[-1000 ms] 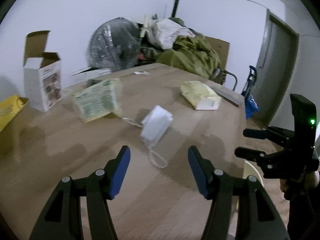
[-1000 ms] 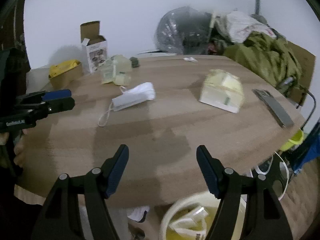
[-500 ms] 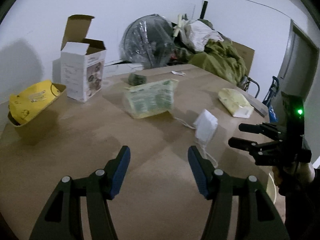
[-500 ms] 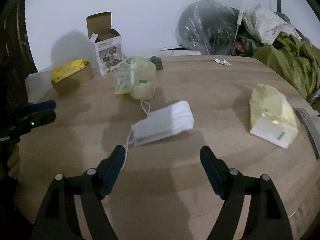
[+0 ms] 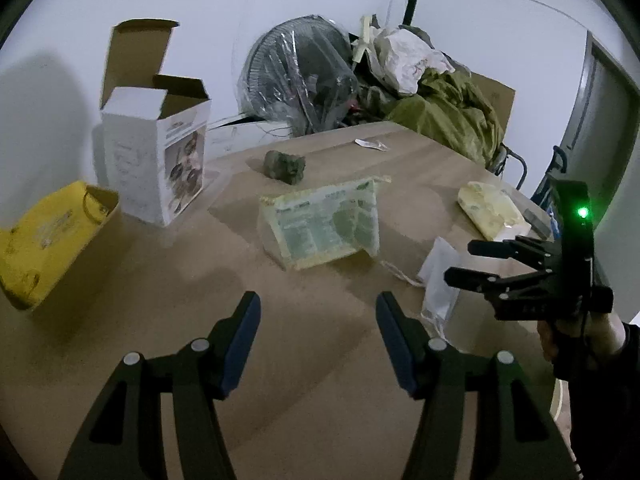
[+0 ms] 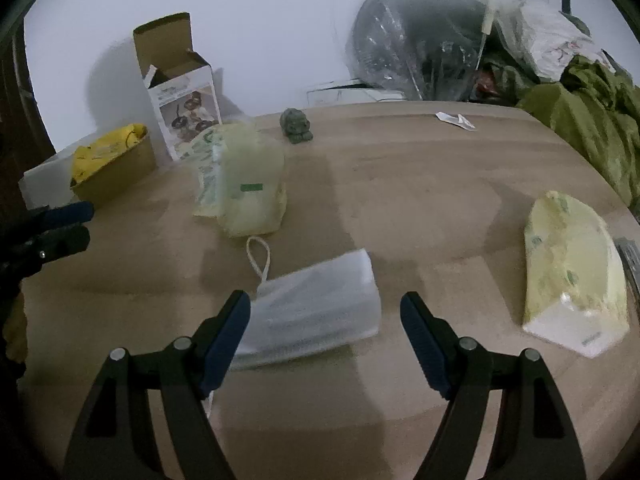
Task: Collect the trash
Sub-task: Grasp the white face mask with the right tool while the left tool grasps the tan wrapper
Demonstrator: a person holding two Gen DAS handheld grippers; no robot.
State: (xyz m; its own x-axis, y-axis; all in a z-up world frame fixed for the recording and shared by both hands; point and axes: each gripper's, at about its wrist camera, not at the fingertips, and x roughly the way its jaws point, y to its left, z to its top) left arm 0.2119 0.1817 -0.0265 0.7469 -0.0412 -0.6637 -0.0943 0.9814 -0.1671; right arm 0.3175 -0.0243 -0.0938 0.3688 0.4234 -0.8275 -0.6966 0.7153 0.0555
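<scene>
R gripper (image 6: pixel 325 316) moved closer, jaws wide, empty, over crumpled white mask (image 6: pixel 316 312).

- Wooden table (image 5: pixel 168 304) sitting against a plain white wall (image 6: pixel 280 20) (dim light).
- Plastic-wrapped fan (image 5: pixel 300 76) standing behind it.
- Grey door (image 5: pixel 600 120) showing at right.

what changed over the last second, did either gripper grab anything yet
Nothing grabbed yet. The right gripper has advanced over the table until its open jaws flank the face mask. The left gripper has swung left, bringing the yellow bag and white box into view, jaws open and empty. The mask, green packet and yellow pack lie where they were.
</scene>
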